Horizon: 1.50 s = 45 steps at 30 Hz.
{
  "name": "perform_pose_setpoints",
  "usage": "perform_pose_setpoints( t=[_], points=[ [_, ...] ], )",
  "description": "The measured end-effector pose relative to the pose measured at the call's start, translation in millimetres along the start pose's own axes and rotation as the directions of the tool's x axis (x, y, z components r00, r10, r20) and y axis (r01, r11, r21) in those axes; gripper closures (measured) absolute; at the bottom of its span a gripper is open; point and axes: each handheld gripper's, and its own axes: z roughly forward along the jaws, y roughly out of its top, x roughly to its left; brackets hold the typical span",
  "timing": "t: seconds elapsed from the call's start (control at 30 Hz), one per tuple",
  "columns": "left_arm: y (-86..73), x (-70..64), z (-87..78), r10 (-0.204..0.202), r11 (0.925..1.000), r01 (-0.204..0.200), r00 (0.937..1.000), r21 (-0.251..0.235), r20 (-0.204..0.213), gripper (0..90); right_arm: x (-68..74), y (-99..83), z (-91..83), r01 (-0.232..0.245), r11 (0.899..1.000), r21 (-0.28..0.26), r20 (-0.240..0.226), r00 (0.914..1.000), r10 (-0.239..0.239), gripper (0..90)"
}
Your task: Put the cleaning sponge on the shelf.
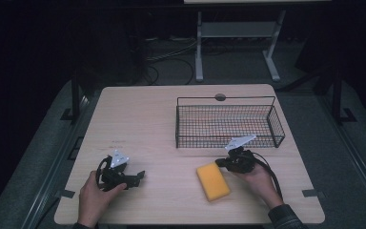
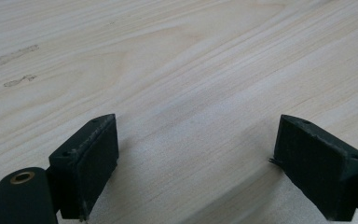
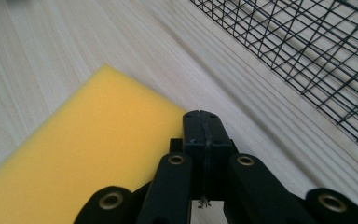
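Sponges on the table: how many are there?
1. The yellow sponge lies flat on the table, in front of the wire basket and just beside the right gripper. The basket looks empty.

- From the high view we look forward and down on the whole table [image 1: 143, 114], hands entering at the frame's bottom.
- The left gripper view sits very close to the tabletop [image 2: 177, 60], looking along its jaws.
- The right gripper view, equally near, shares the yellow sponge [image 3: 88, 154] and wire basket [image 3: 317, 56] with the high view.
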Motion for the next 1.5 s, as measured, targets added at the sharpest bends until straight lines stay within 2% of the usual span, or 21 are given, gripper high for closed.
perform_pose_setpoints(
  t=[0.3,0.5,0.53,0.83,1.1,1.23,1.5],
  points=[
    [0.0,0.0,0.0,0.0,1.0,0.0,1.0,0.0,0.0,12.8,3.9,3.0,3.5,0.005,1.0,0.005,-0.005,1.0,-0.005,89.8],
    [-0.1,0.1,0.1,0.001,1.0,-0.001,1.0,-0.001,0.0,12.8,3.6,-1.5,-13.4,-0.015,1.0,-0.019,0.005,0.9999,0.015,89.8],
    [-0.1,0.0,0.1,0.001,1.0,-0.001,1.0,-0.001,0.0,12.8,4.2,-5.0,-20.3,-0.028,0.999,-0.024,0.009,0.9996,0.029,89.8],
    [-0.1,0.3,-0.1,0.005,1.0,-0.005,1.0,0.002,0.0,12.9,10.3,-24.4,-46.4,-0.051,0.998,-0.048,0.026,0.9983,0.053,89.8],
    [-0.1,0.3,-0.1,0.004,1.0,-0.004,1.0,0.002,-0.001,12.8,15.1,-35.9,-55.8,-0.053,0.998,-0.046,0.038,0.9978,0.055,89.8],
    [-0.1,0.3,0.0,0.004,1.0,-0.004,1.0,0.002,-0.001,12.9,19.9,-41.5,-60.7,-0.036,0.997,-0.062,0.025,0.999,0.037,89.8],
    [-0.1,0.3,0.0,0.004,1.0,-0.004,1.0,0.002,-0.001,12.9,34.6,-54.9,-69.1,-0.034,0.996,-0.081,0.005,0.9994,0.035,89.8]
  ],
)
